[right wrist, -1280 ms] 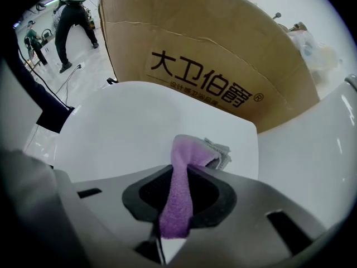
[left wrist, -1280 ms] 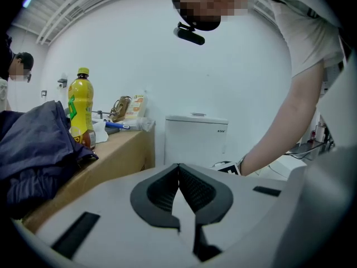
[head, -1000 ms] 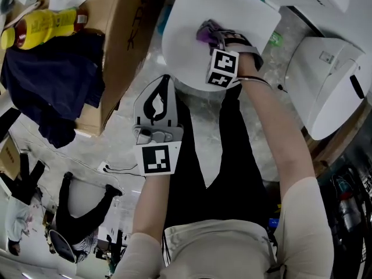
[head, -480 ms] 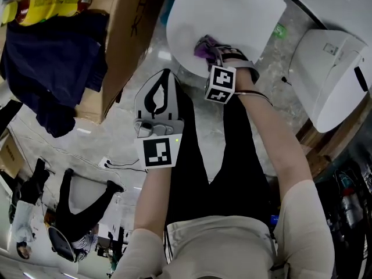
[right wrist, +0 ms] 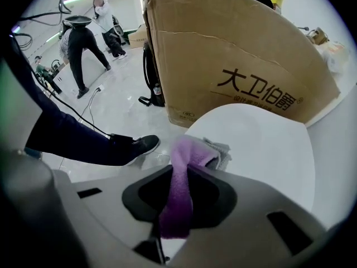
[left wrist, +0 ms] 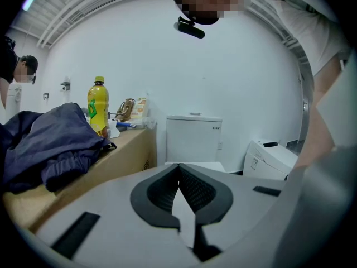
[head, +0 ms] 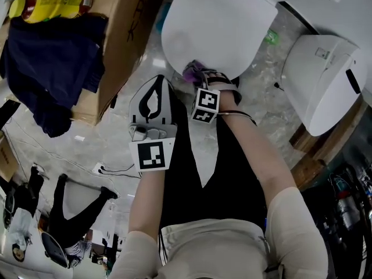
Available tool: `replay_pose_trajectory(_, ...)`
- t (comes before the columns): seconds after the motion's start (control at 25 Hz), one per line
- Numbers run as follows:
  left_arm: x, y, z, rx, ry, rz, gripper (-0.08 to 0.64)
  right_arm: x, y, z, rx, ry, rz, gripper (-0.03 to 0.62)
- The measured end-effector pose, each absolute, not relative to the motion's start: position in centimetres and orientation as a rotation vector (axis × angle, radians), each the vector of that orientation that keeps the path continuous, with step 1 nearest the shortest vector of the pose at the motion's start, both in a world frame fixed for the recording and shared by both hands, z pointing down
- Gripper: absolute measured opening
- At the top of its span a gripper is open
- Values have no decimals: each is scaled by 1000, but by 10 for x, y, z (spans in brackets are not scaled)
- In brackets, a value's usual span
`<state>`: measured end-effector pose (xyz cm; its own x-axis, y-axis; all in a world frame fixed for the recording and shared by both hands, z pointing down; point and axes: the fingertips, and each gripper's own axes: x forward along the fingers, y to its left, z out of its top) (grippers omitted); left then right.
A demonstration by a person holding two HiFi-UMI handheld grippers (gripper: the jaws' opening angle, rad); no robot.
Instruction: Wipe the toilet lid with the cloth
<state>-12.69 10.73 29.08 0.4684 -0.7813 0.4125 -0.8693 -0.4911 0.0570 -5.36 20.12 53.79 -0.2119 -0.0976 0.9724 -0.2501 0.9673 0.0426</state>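
Purple cloth (right wrist: 181, 172) clenched in right gripper (head: 196, 75), on white toilet lid's (head: 221, 28) front edge | left gripper (left wrist: 179, 190) closed, empty, just beside lid's front

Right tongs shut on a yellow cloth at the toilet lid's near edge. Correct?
Not quite. The cloth is purple, not yellow, as the right gripper view shows. The rest holds: the right tongs are shut on it at the near edge of the toilet lid.
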Motion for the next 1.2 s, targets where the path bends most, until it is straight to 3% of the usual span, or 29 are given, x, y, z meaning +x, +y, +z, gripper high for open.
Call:
replay_pose_trajectory(0.44,-120,98,296,2447,-1423,479,15,-46,169,513,328,-1816,213,87)
replay_pose_trajectory(1.2,-127,45,296,2387,-1490,482,15,21,-98,461,573,-1725,-166,86)
